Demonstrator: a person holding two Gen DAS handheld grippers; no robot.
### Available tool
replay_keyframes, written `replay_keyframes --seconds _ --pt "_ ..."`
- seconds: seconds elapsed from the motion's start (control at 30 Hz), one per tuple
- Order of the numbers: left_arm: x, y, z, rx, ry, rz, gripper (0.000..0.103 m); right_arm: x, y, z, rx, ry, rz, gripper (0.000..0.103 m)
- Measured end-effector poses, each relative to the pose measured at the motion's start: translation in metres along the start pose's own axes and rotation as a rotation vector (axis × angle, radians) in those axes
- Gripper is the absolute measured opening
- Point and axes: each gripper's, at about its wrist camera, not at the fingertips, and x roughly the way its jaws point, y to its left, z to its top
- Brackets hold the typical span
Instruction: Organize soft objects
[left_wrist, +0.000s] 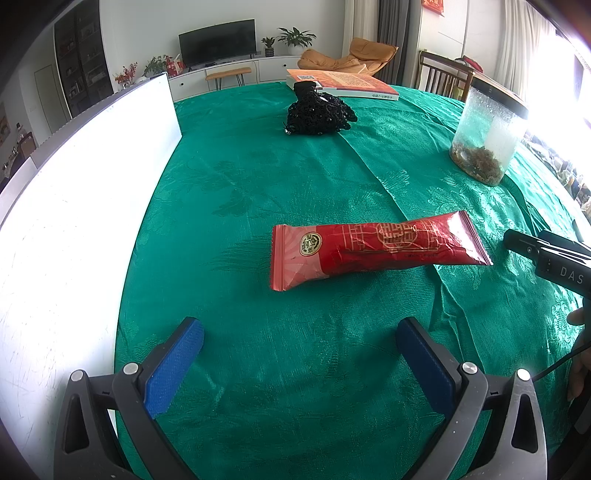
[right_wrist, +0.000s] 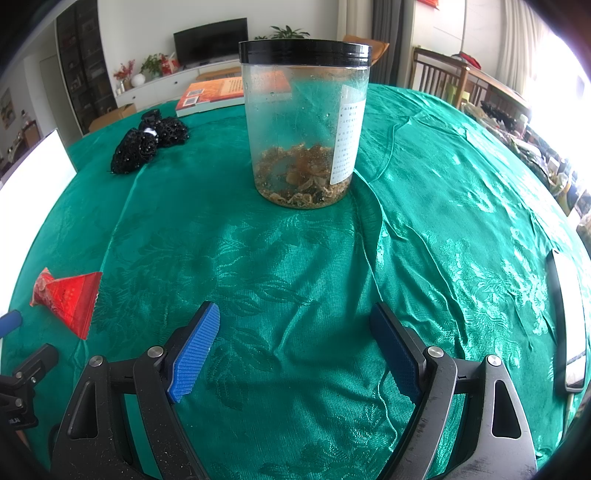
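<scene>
A red snack packet (left_wrist: 373, 251) lies flat on the green tablecloth (left_wrist: 258, 177), just ahead of my left gripper (left_wrist: 301, 332), which is open and empty above the cloth. A black mesh bundle (left_wrist: 319, 114) lies farther back. In the right wrist view the packet (right_wrist: 70, 299) is at the far left and the mesh bundle (right_wrist: 147, 142) at the back left. My right gripper (right_wrist: 293, 317) is open and empty, facing a clear plastic jar (right_wrist: 304, 125) with a black lid and dried bits inside.
A white box (left_wrist: 74, 206) stands along the left side of the table. An orange book (left_wrist: 343, 83) lies at the back edge. The jar (left_wrist: 487, 136) stands at the right. A white tray edge (right_wrist: 565, 325) shows at the right. Chairs stand behind the table.
</scene>
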Motion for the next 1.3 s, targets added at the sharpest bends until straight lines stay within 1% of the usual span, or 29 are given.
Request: replay_keyframes --seconds 1.0,1.03,1.07,1.13,1.17,1.2,1.23,1.3 --pt "0.000 0.000 0.000 0.000 0.000 0.000 0.103 -0.001 -0.001 0.000 0.005 0.001 0.008 0.086" --pt "0.000 0.000 0.000 0.000 -0.001 -0.001 0.103 -0.002 -0.001 0.001 0.016 0.000 0.035 0.086" --pt "0.000 0.000 0.000 0.000 -0.001 -0.001 0.103 -0.006 -0.004 0.003 0.034 -0.010 0.099 0.086" --pt "0.000 0.000 0.000 0.000 -0.001 -0.001 0.103 -0.019 -0.003 0.010 0.046 -0.066 0.264 0.086" --pt "0.000 0.000 0.000 0.000 0.000 -0.001 0.103 -0.027 0.003 0.014 0.008 -0.099 0.341 0.086" --pt "0.000 0.000 0.000 0.001 0.001 -0.003 0.103 -0.033 0.013 0.020 -0.061 -0.113 0.412 0.086" --pt "-0.001 0.001 -0.001 0.001 0.003 -0.005 0.103 -0.037 0.027 0.025 -0.147 -0.101 0.470 0.086" --pt "-0.004 0.003 -0.003 -0.012 0.016 0.006 0.103 -0.035 0.058 0.036 -0.314 -0.025 0.561 0.085"
